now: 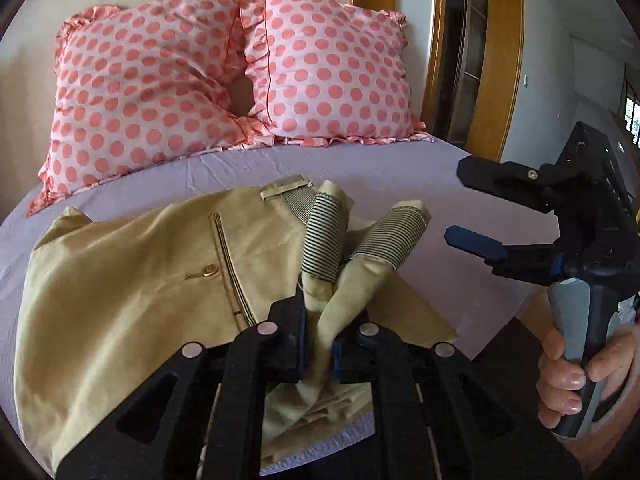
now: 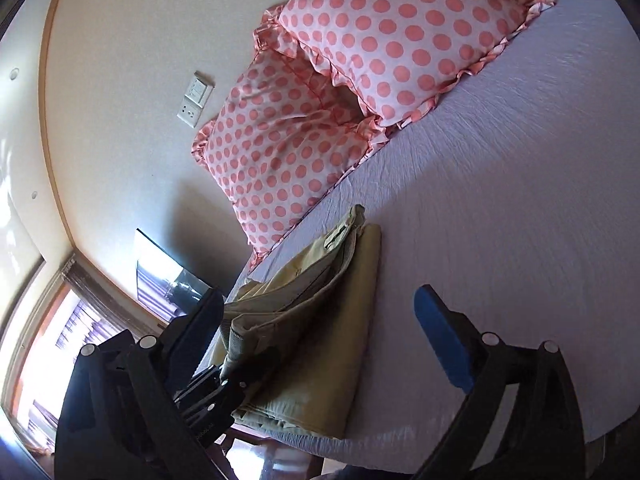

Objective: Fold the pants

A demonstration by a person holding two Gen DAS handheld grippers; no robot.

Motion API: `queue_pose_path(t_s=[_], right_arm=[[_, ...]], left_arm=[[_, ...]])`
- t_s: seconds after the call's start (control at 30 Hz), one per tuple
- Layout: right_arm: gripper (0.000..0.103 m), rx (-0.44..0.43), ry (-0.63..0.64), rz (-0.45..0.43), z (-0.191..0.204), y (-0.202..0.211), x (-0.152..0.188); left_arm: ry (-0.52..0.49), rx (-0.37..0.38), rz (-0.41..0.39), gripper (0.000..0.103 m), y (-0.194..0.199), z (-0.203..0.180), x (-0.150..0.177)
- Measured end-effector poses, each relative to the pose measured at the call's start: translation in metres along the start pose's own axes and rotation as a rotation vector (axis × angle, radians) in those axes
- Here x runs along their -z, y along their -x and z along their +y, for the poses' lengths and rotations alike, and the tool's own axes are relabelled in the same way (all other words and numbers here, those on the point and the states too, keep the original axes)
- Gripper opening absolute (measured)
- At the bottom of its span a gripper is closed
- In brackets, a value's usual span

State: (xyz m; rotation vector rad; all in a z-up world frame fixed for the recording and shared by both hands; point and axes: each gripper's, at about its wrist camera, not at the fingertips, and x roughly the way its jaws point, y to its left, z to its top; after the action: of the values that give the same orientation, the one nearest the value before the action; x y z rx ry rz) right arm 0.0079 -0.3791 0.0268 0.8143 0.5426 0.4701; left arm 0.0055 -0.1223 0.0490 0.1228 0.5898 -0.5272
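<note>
Two cuffs with striped lining poke up from the khaki pants [image 1: 152,264], which lie bunched on the lavender bed sheet [image 1: 400,168] at the near edge of the bed. Left gripper [image 1: 320,344] is clamped on the fabric, both leg ends pinched between its fingers and standing up from the pile. Right gripper [image 1: 464,204] hangs off to the right, jaws spread wide, gripping nothing, clear of the cloth. Polka-dot pillows [image 1: 224,72] sit beyond, against the wall.
</note>
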Motion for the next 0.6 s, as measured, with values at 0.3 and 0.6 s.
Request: queue_pose_path(t_s=[0.3, 0.6], right_arm=[[0.098, 0.062, 0.016, 0.203, 0.002, -0.059, -0.022], [0.064, 0.159, 0.145, 0.323, 0.008, -0.102, -0.021]], left_arm=[[-0.043, 0.267, 0.057, 0.051, 0.037, 0.011, 0.008], [0.429, -0.083, 0.106, 0.062, 0.061, 0.210, 0.003]])
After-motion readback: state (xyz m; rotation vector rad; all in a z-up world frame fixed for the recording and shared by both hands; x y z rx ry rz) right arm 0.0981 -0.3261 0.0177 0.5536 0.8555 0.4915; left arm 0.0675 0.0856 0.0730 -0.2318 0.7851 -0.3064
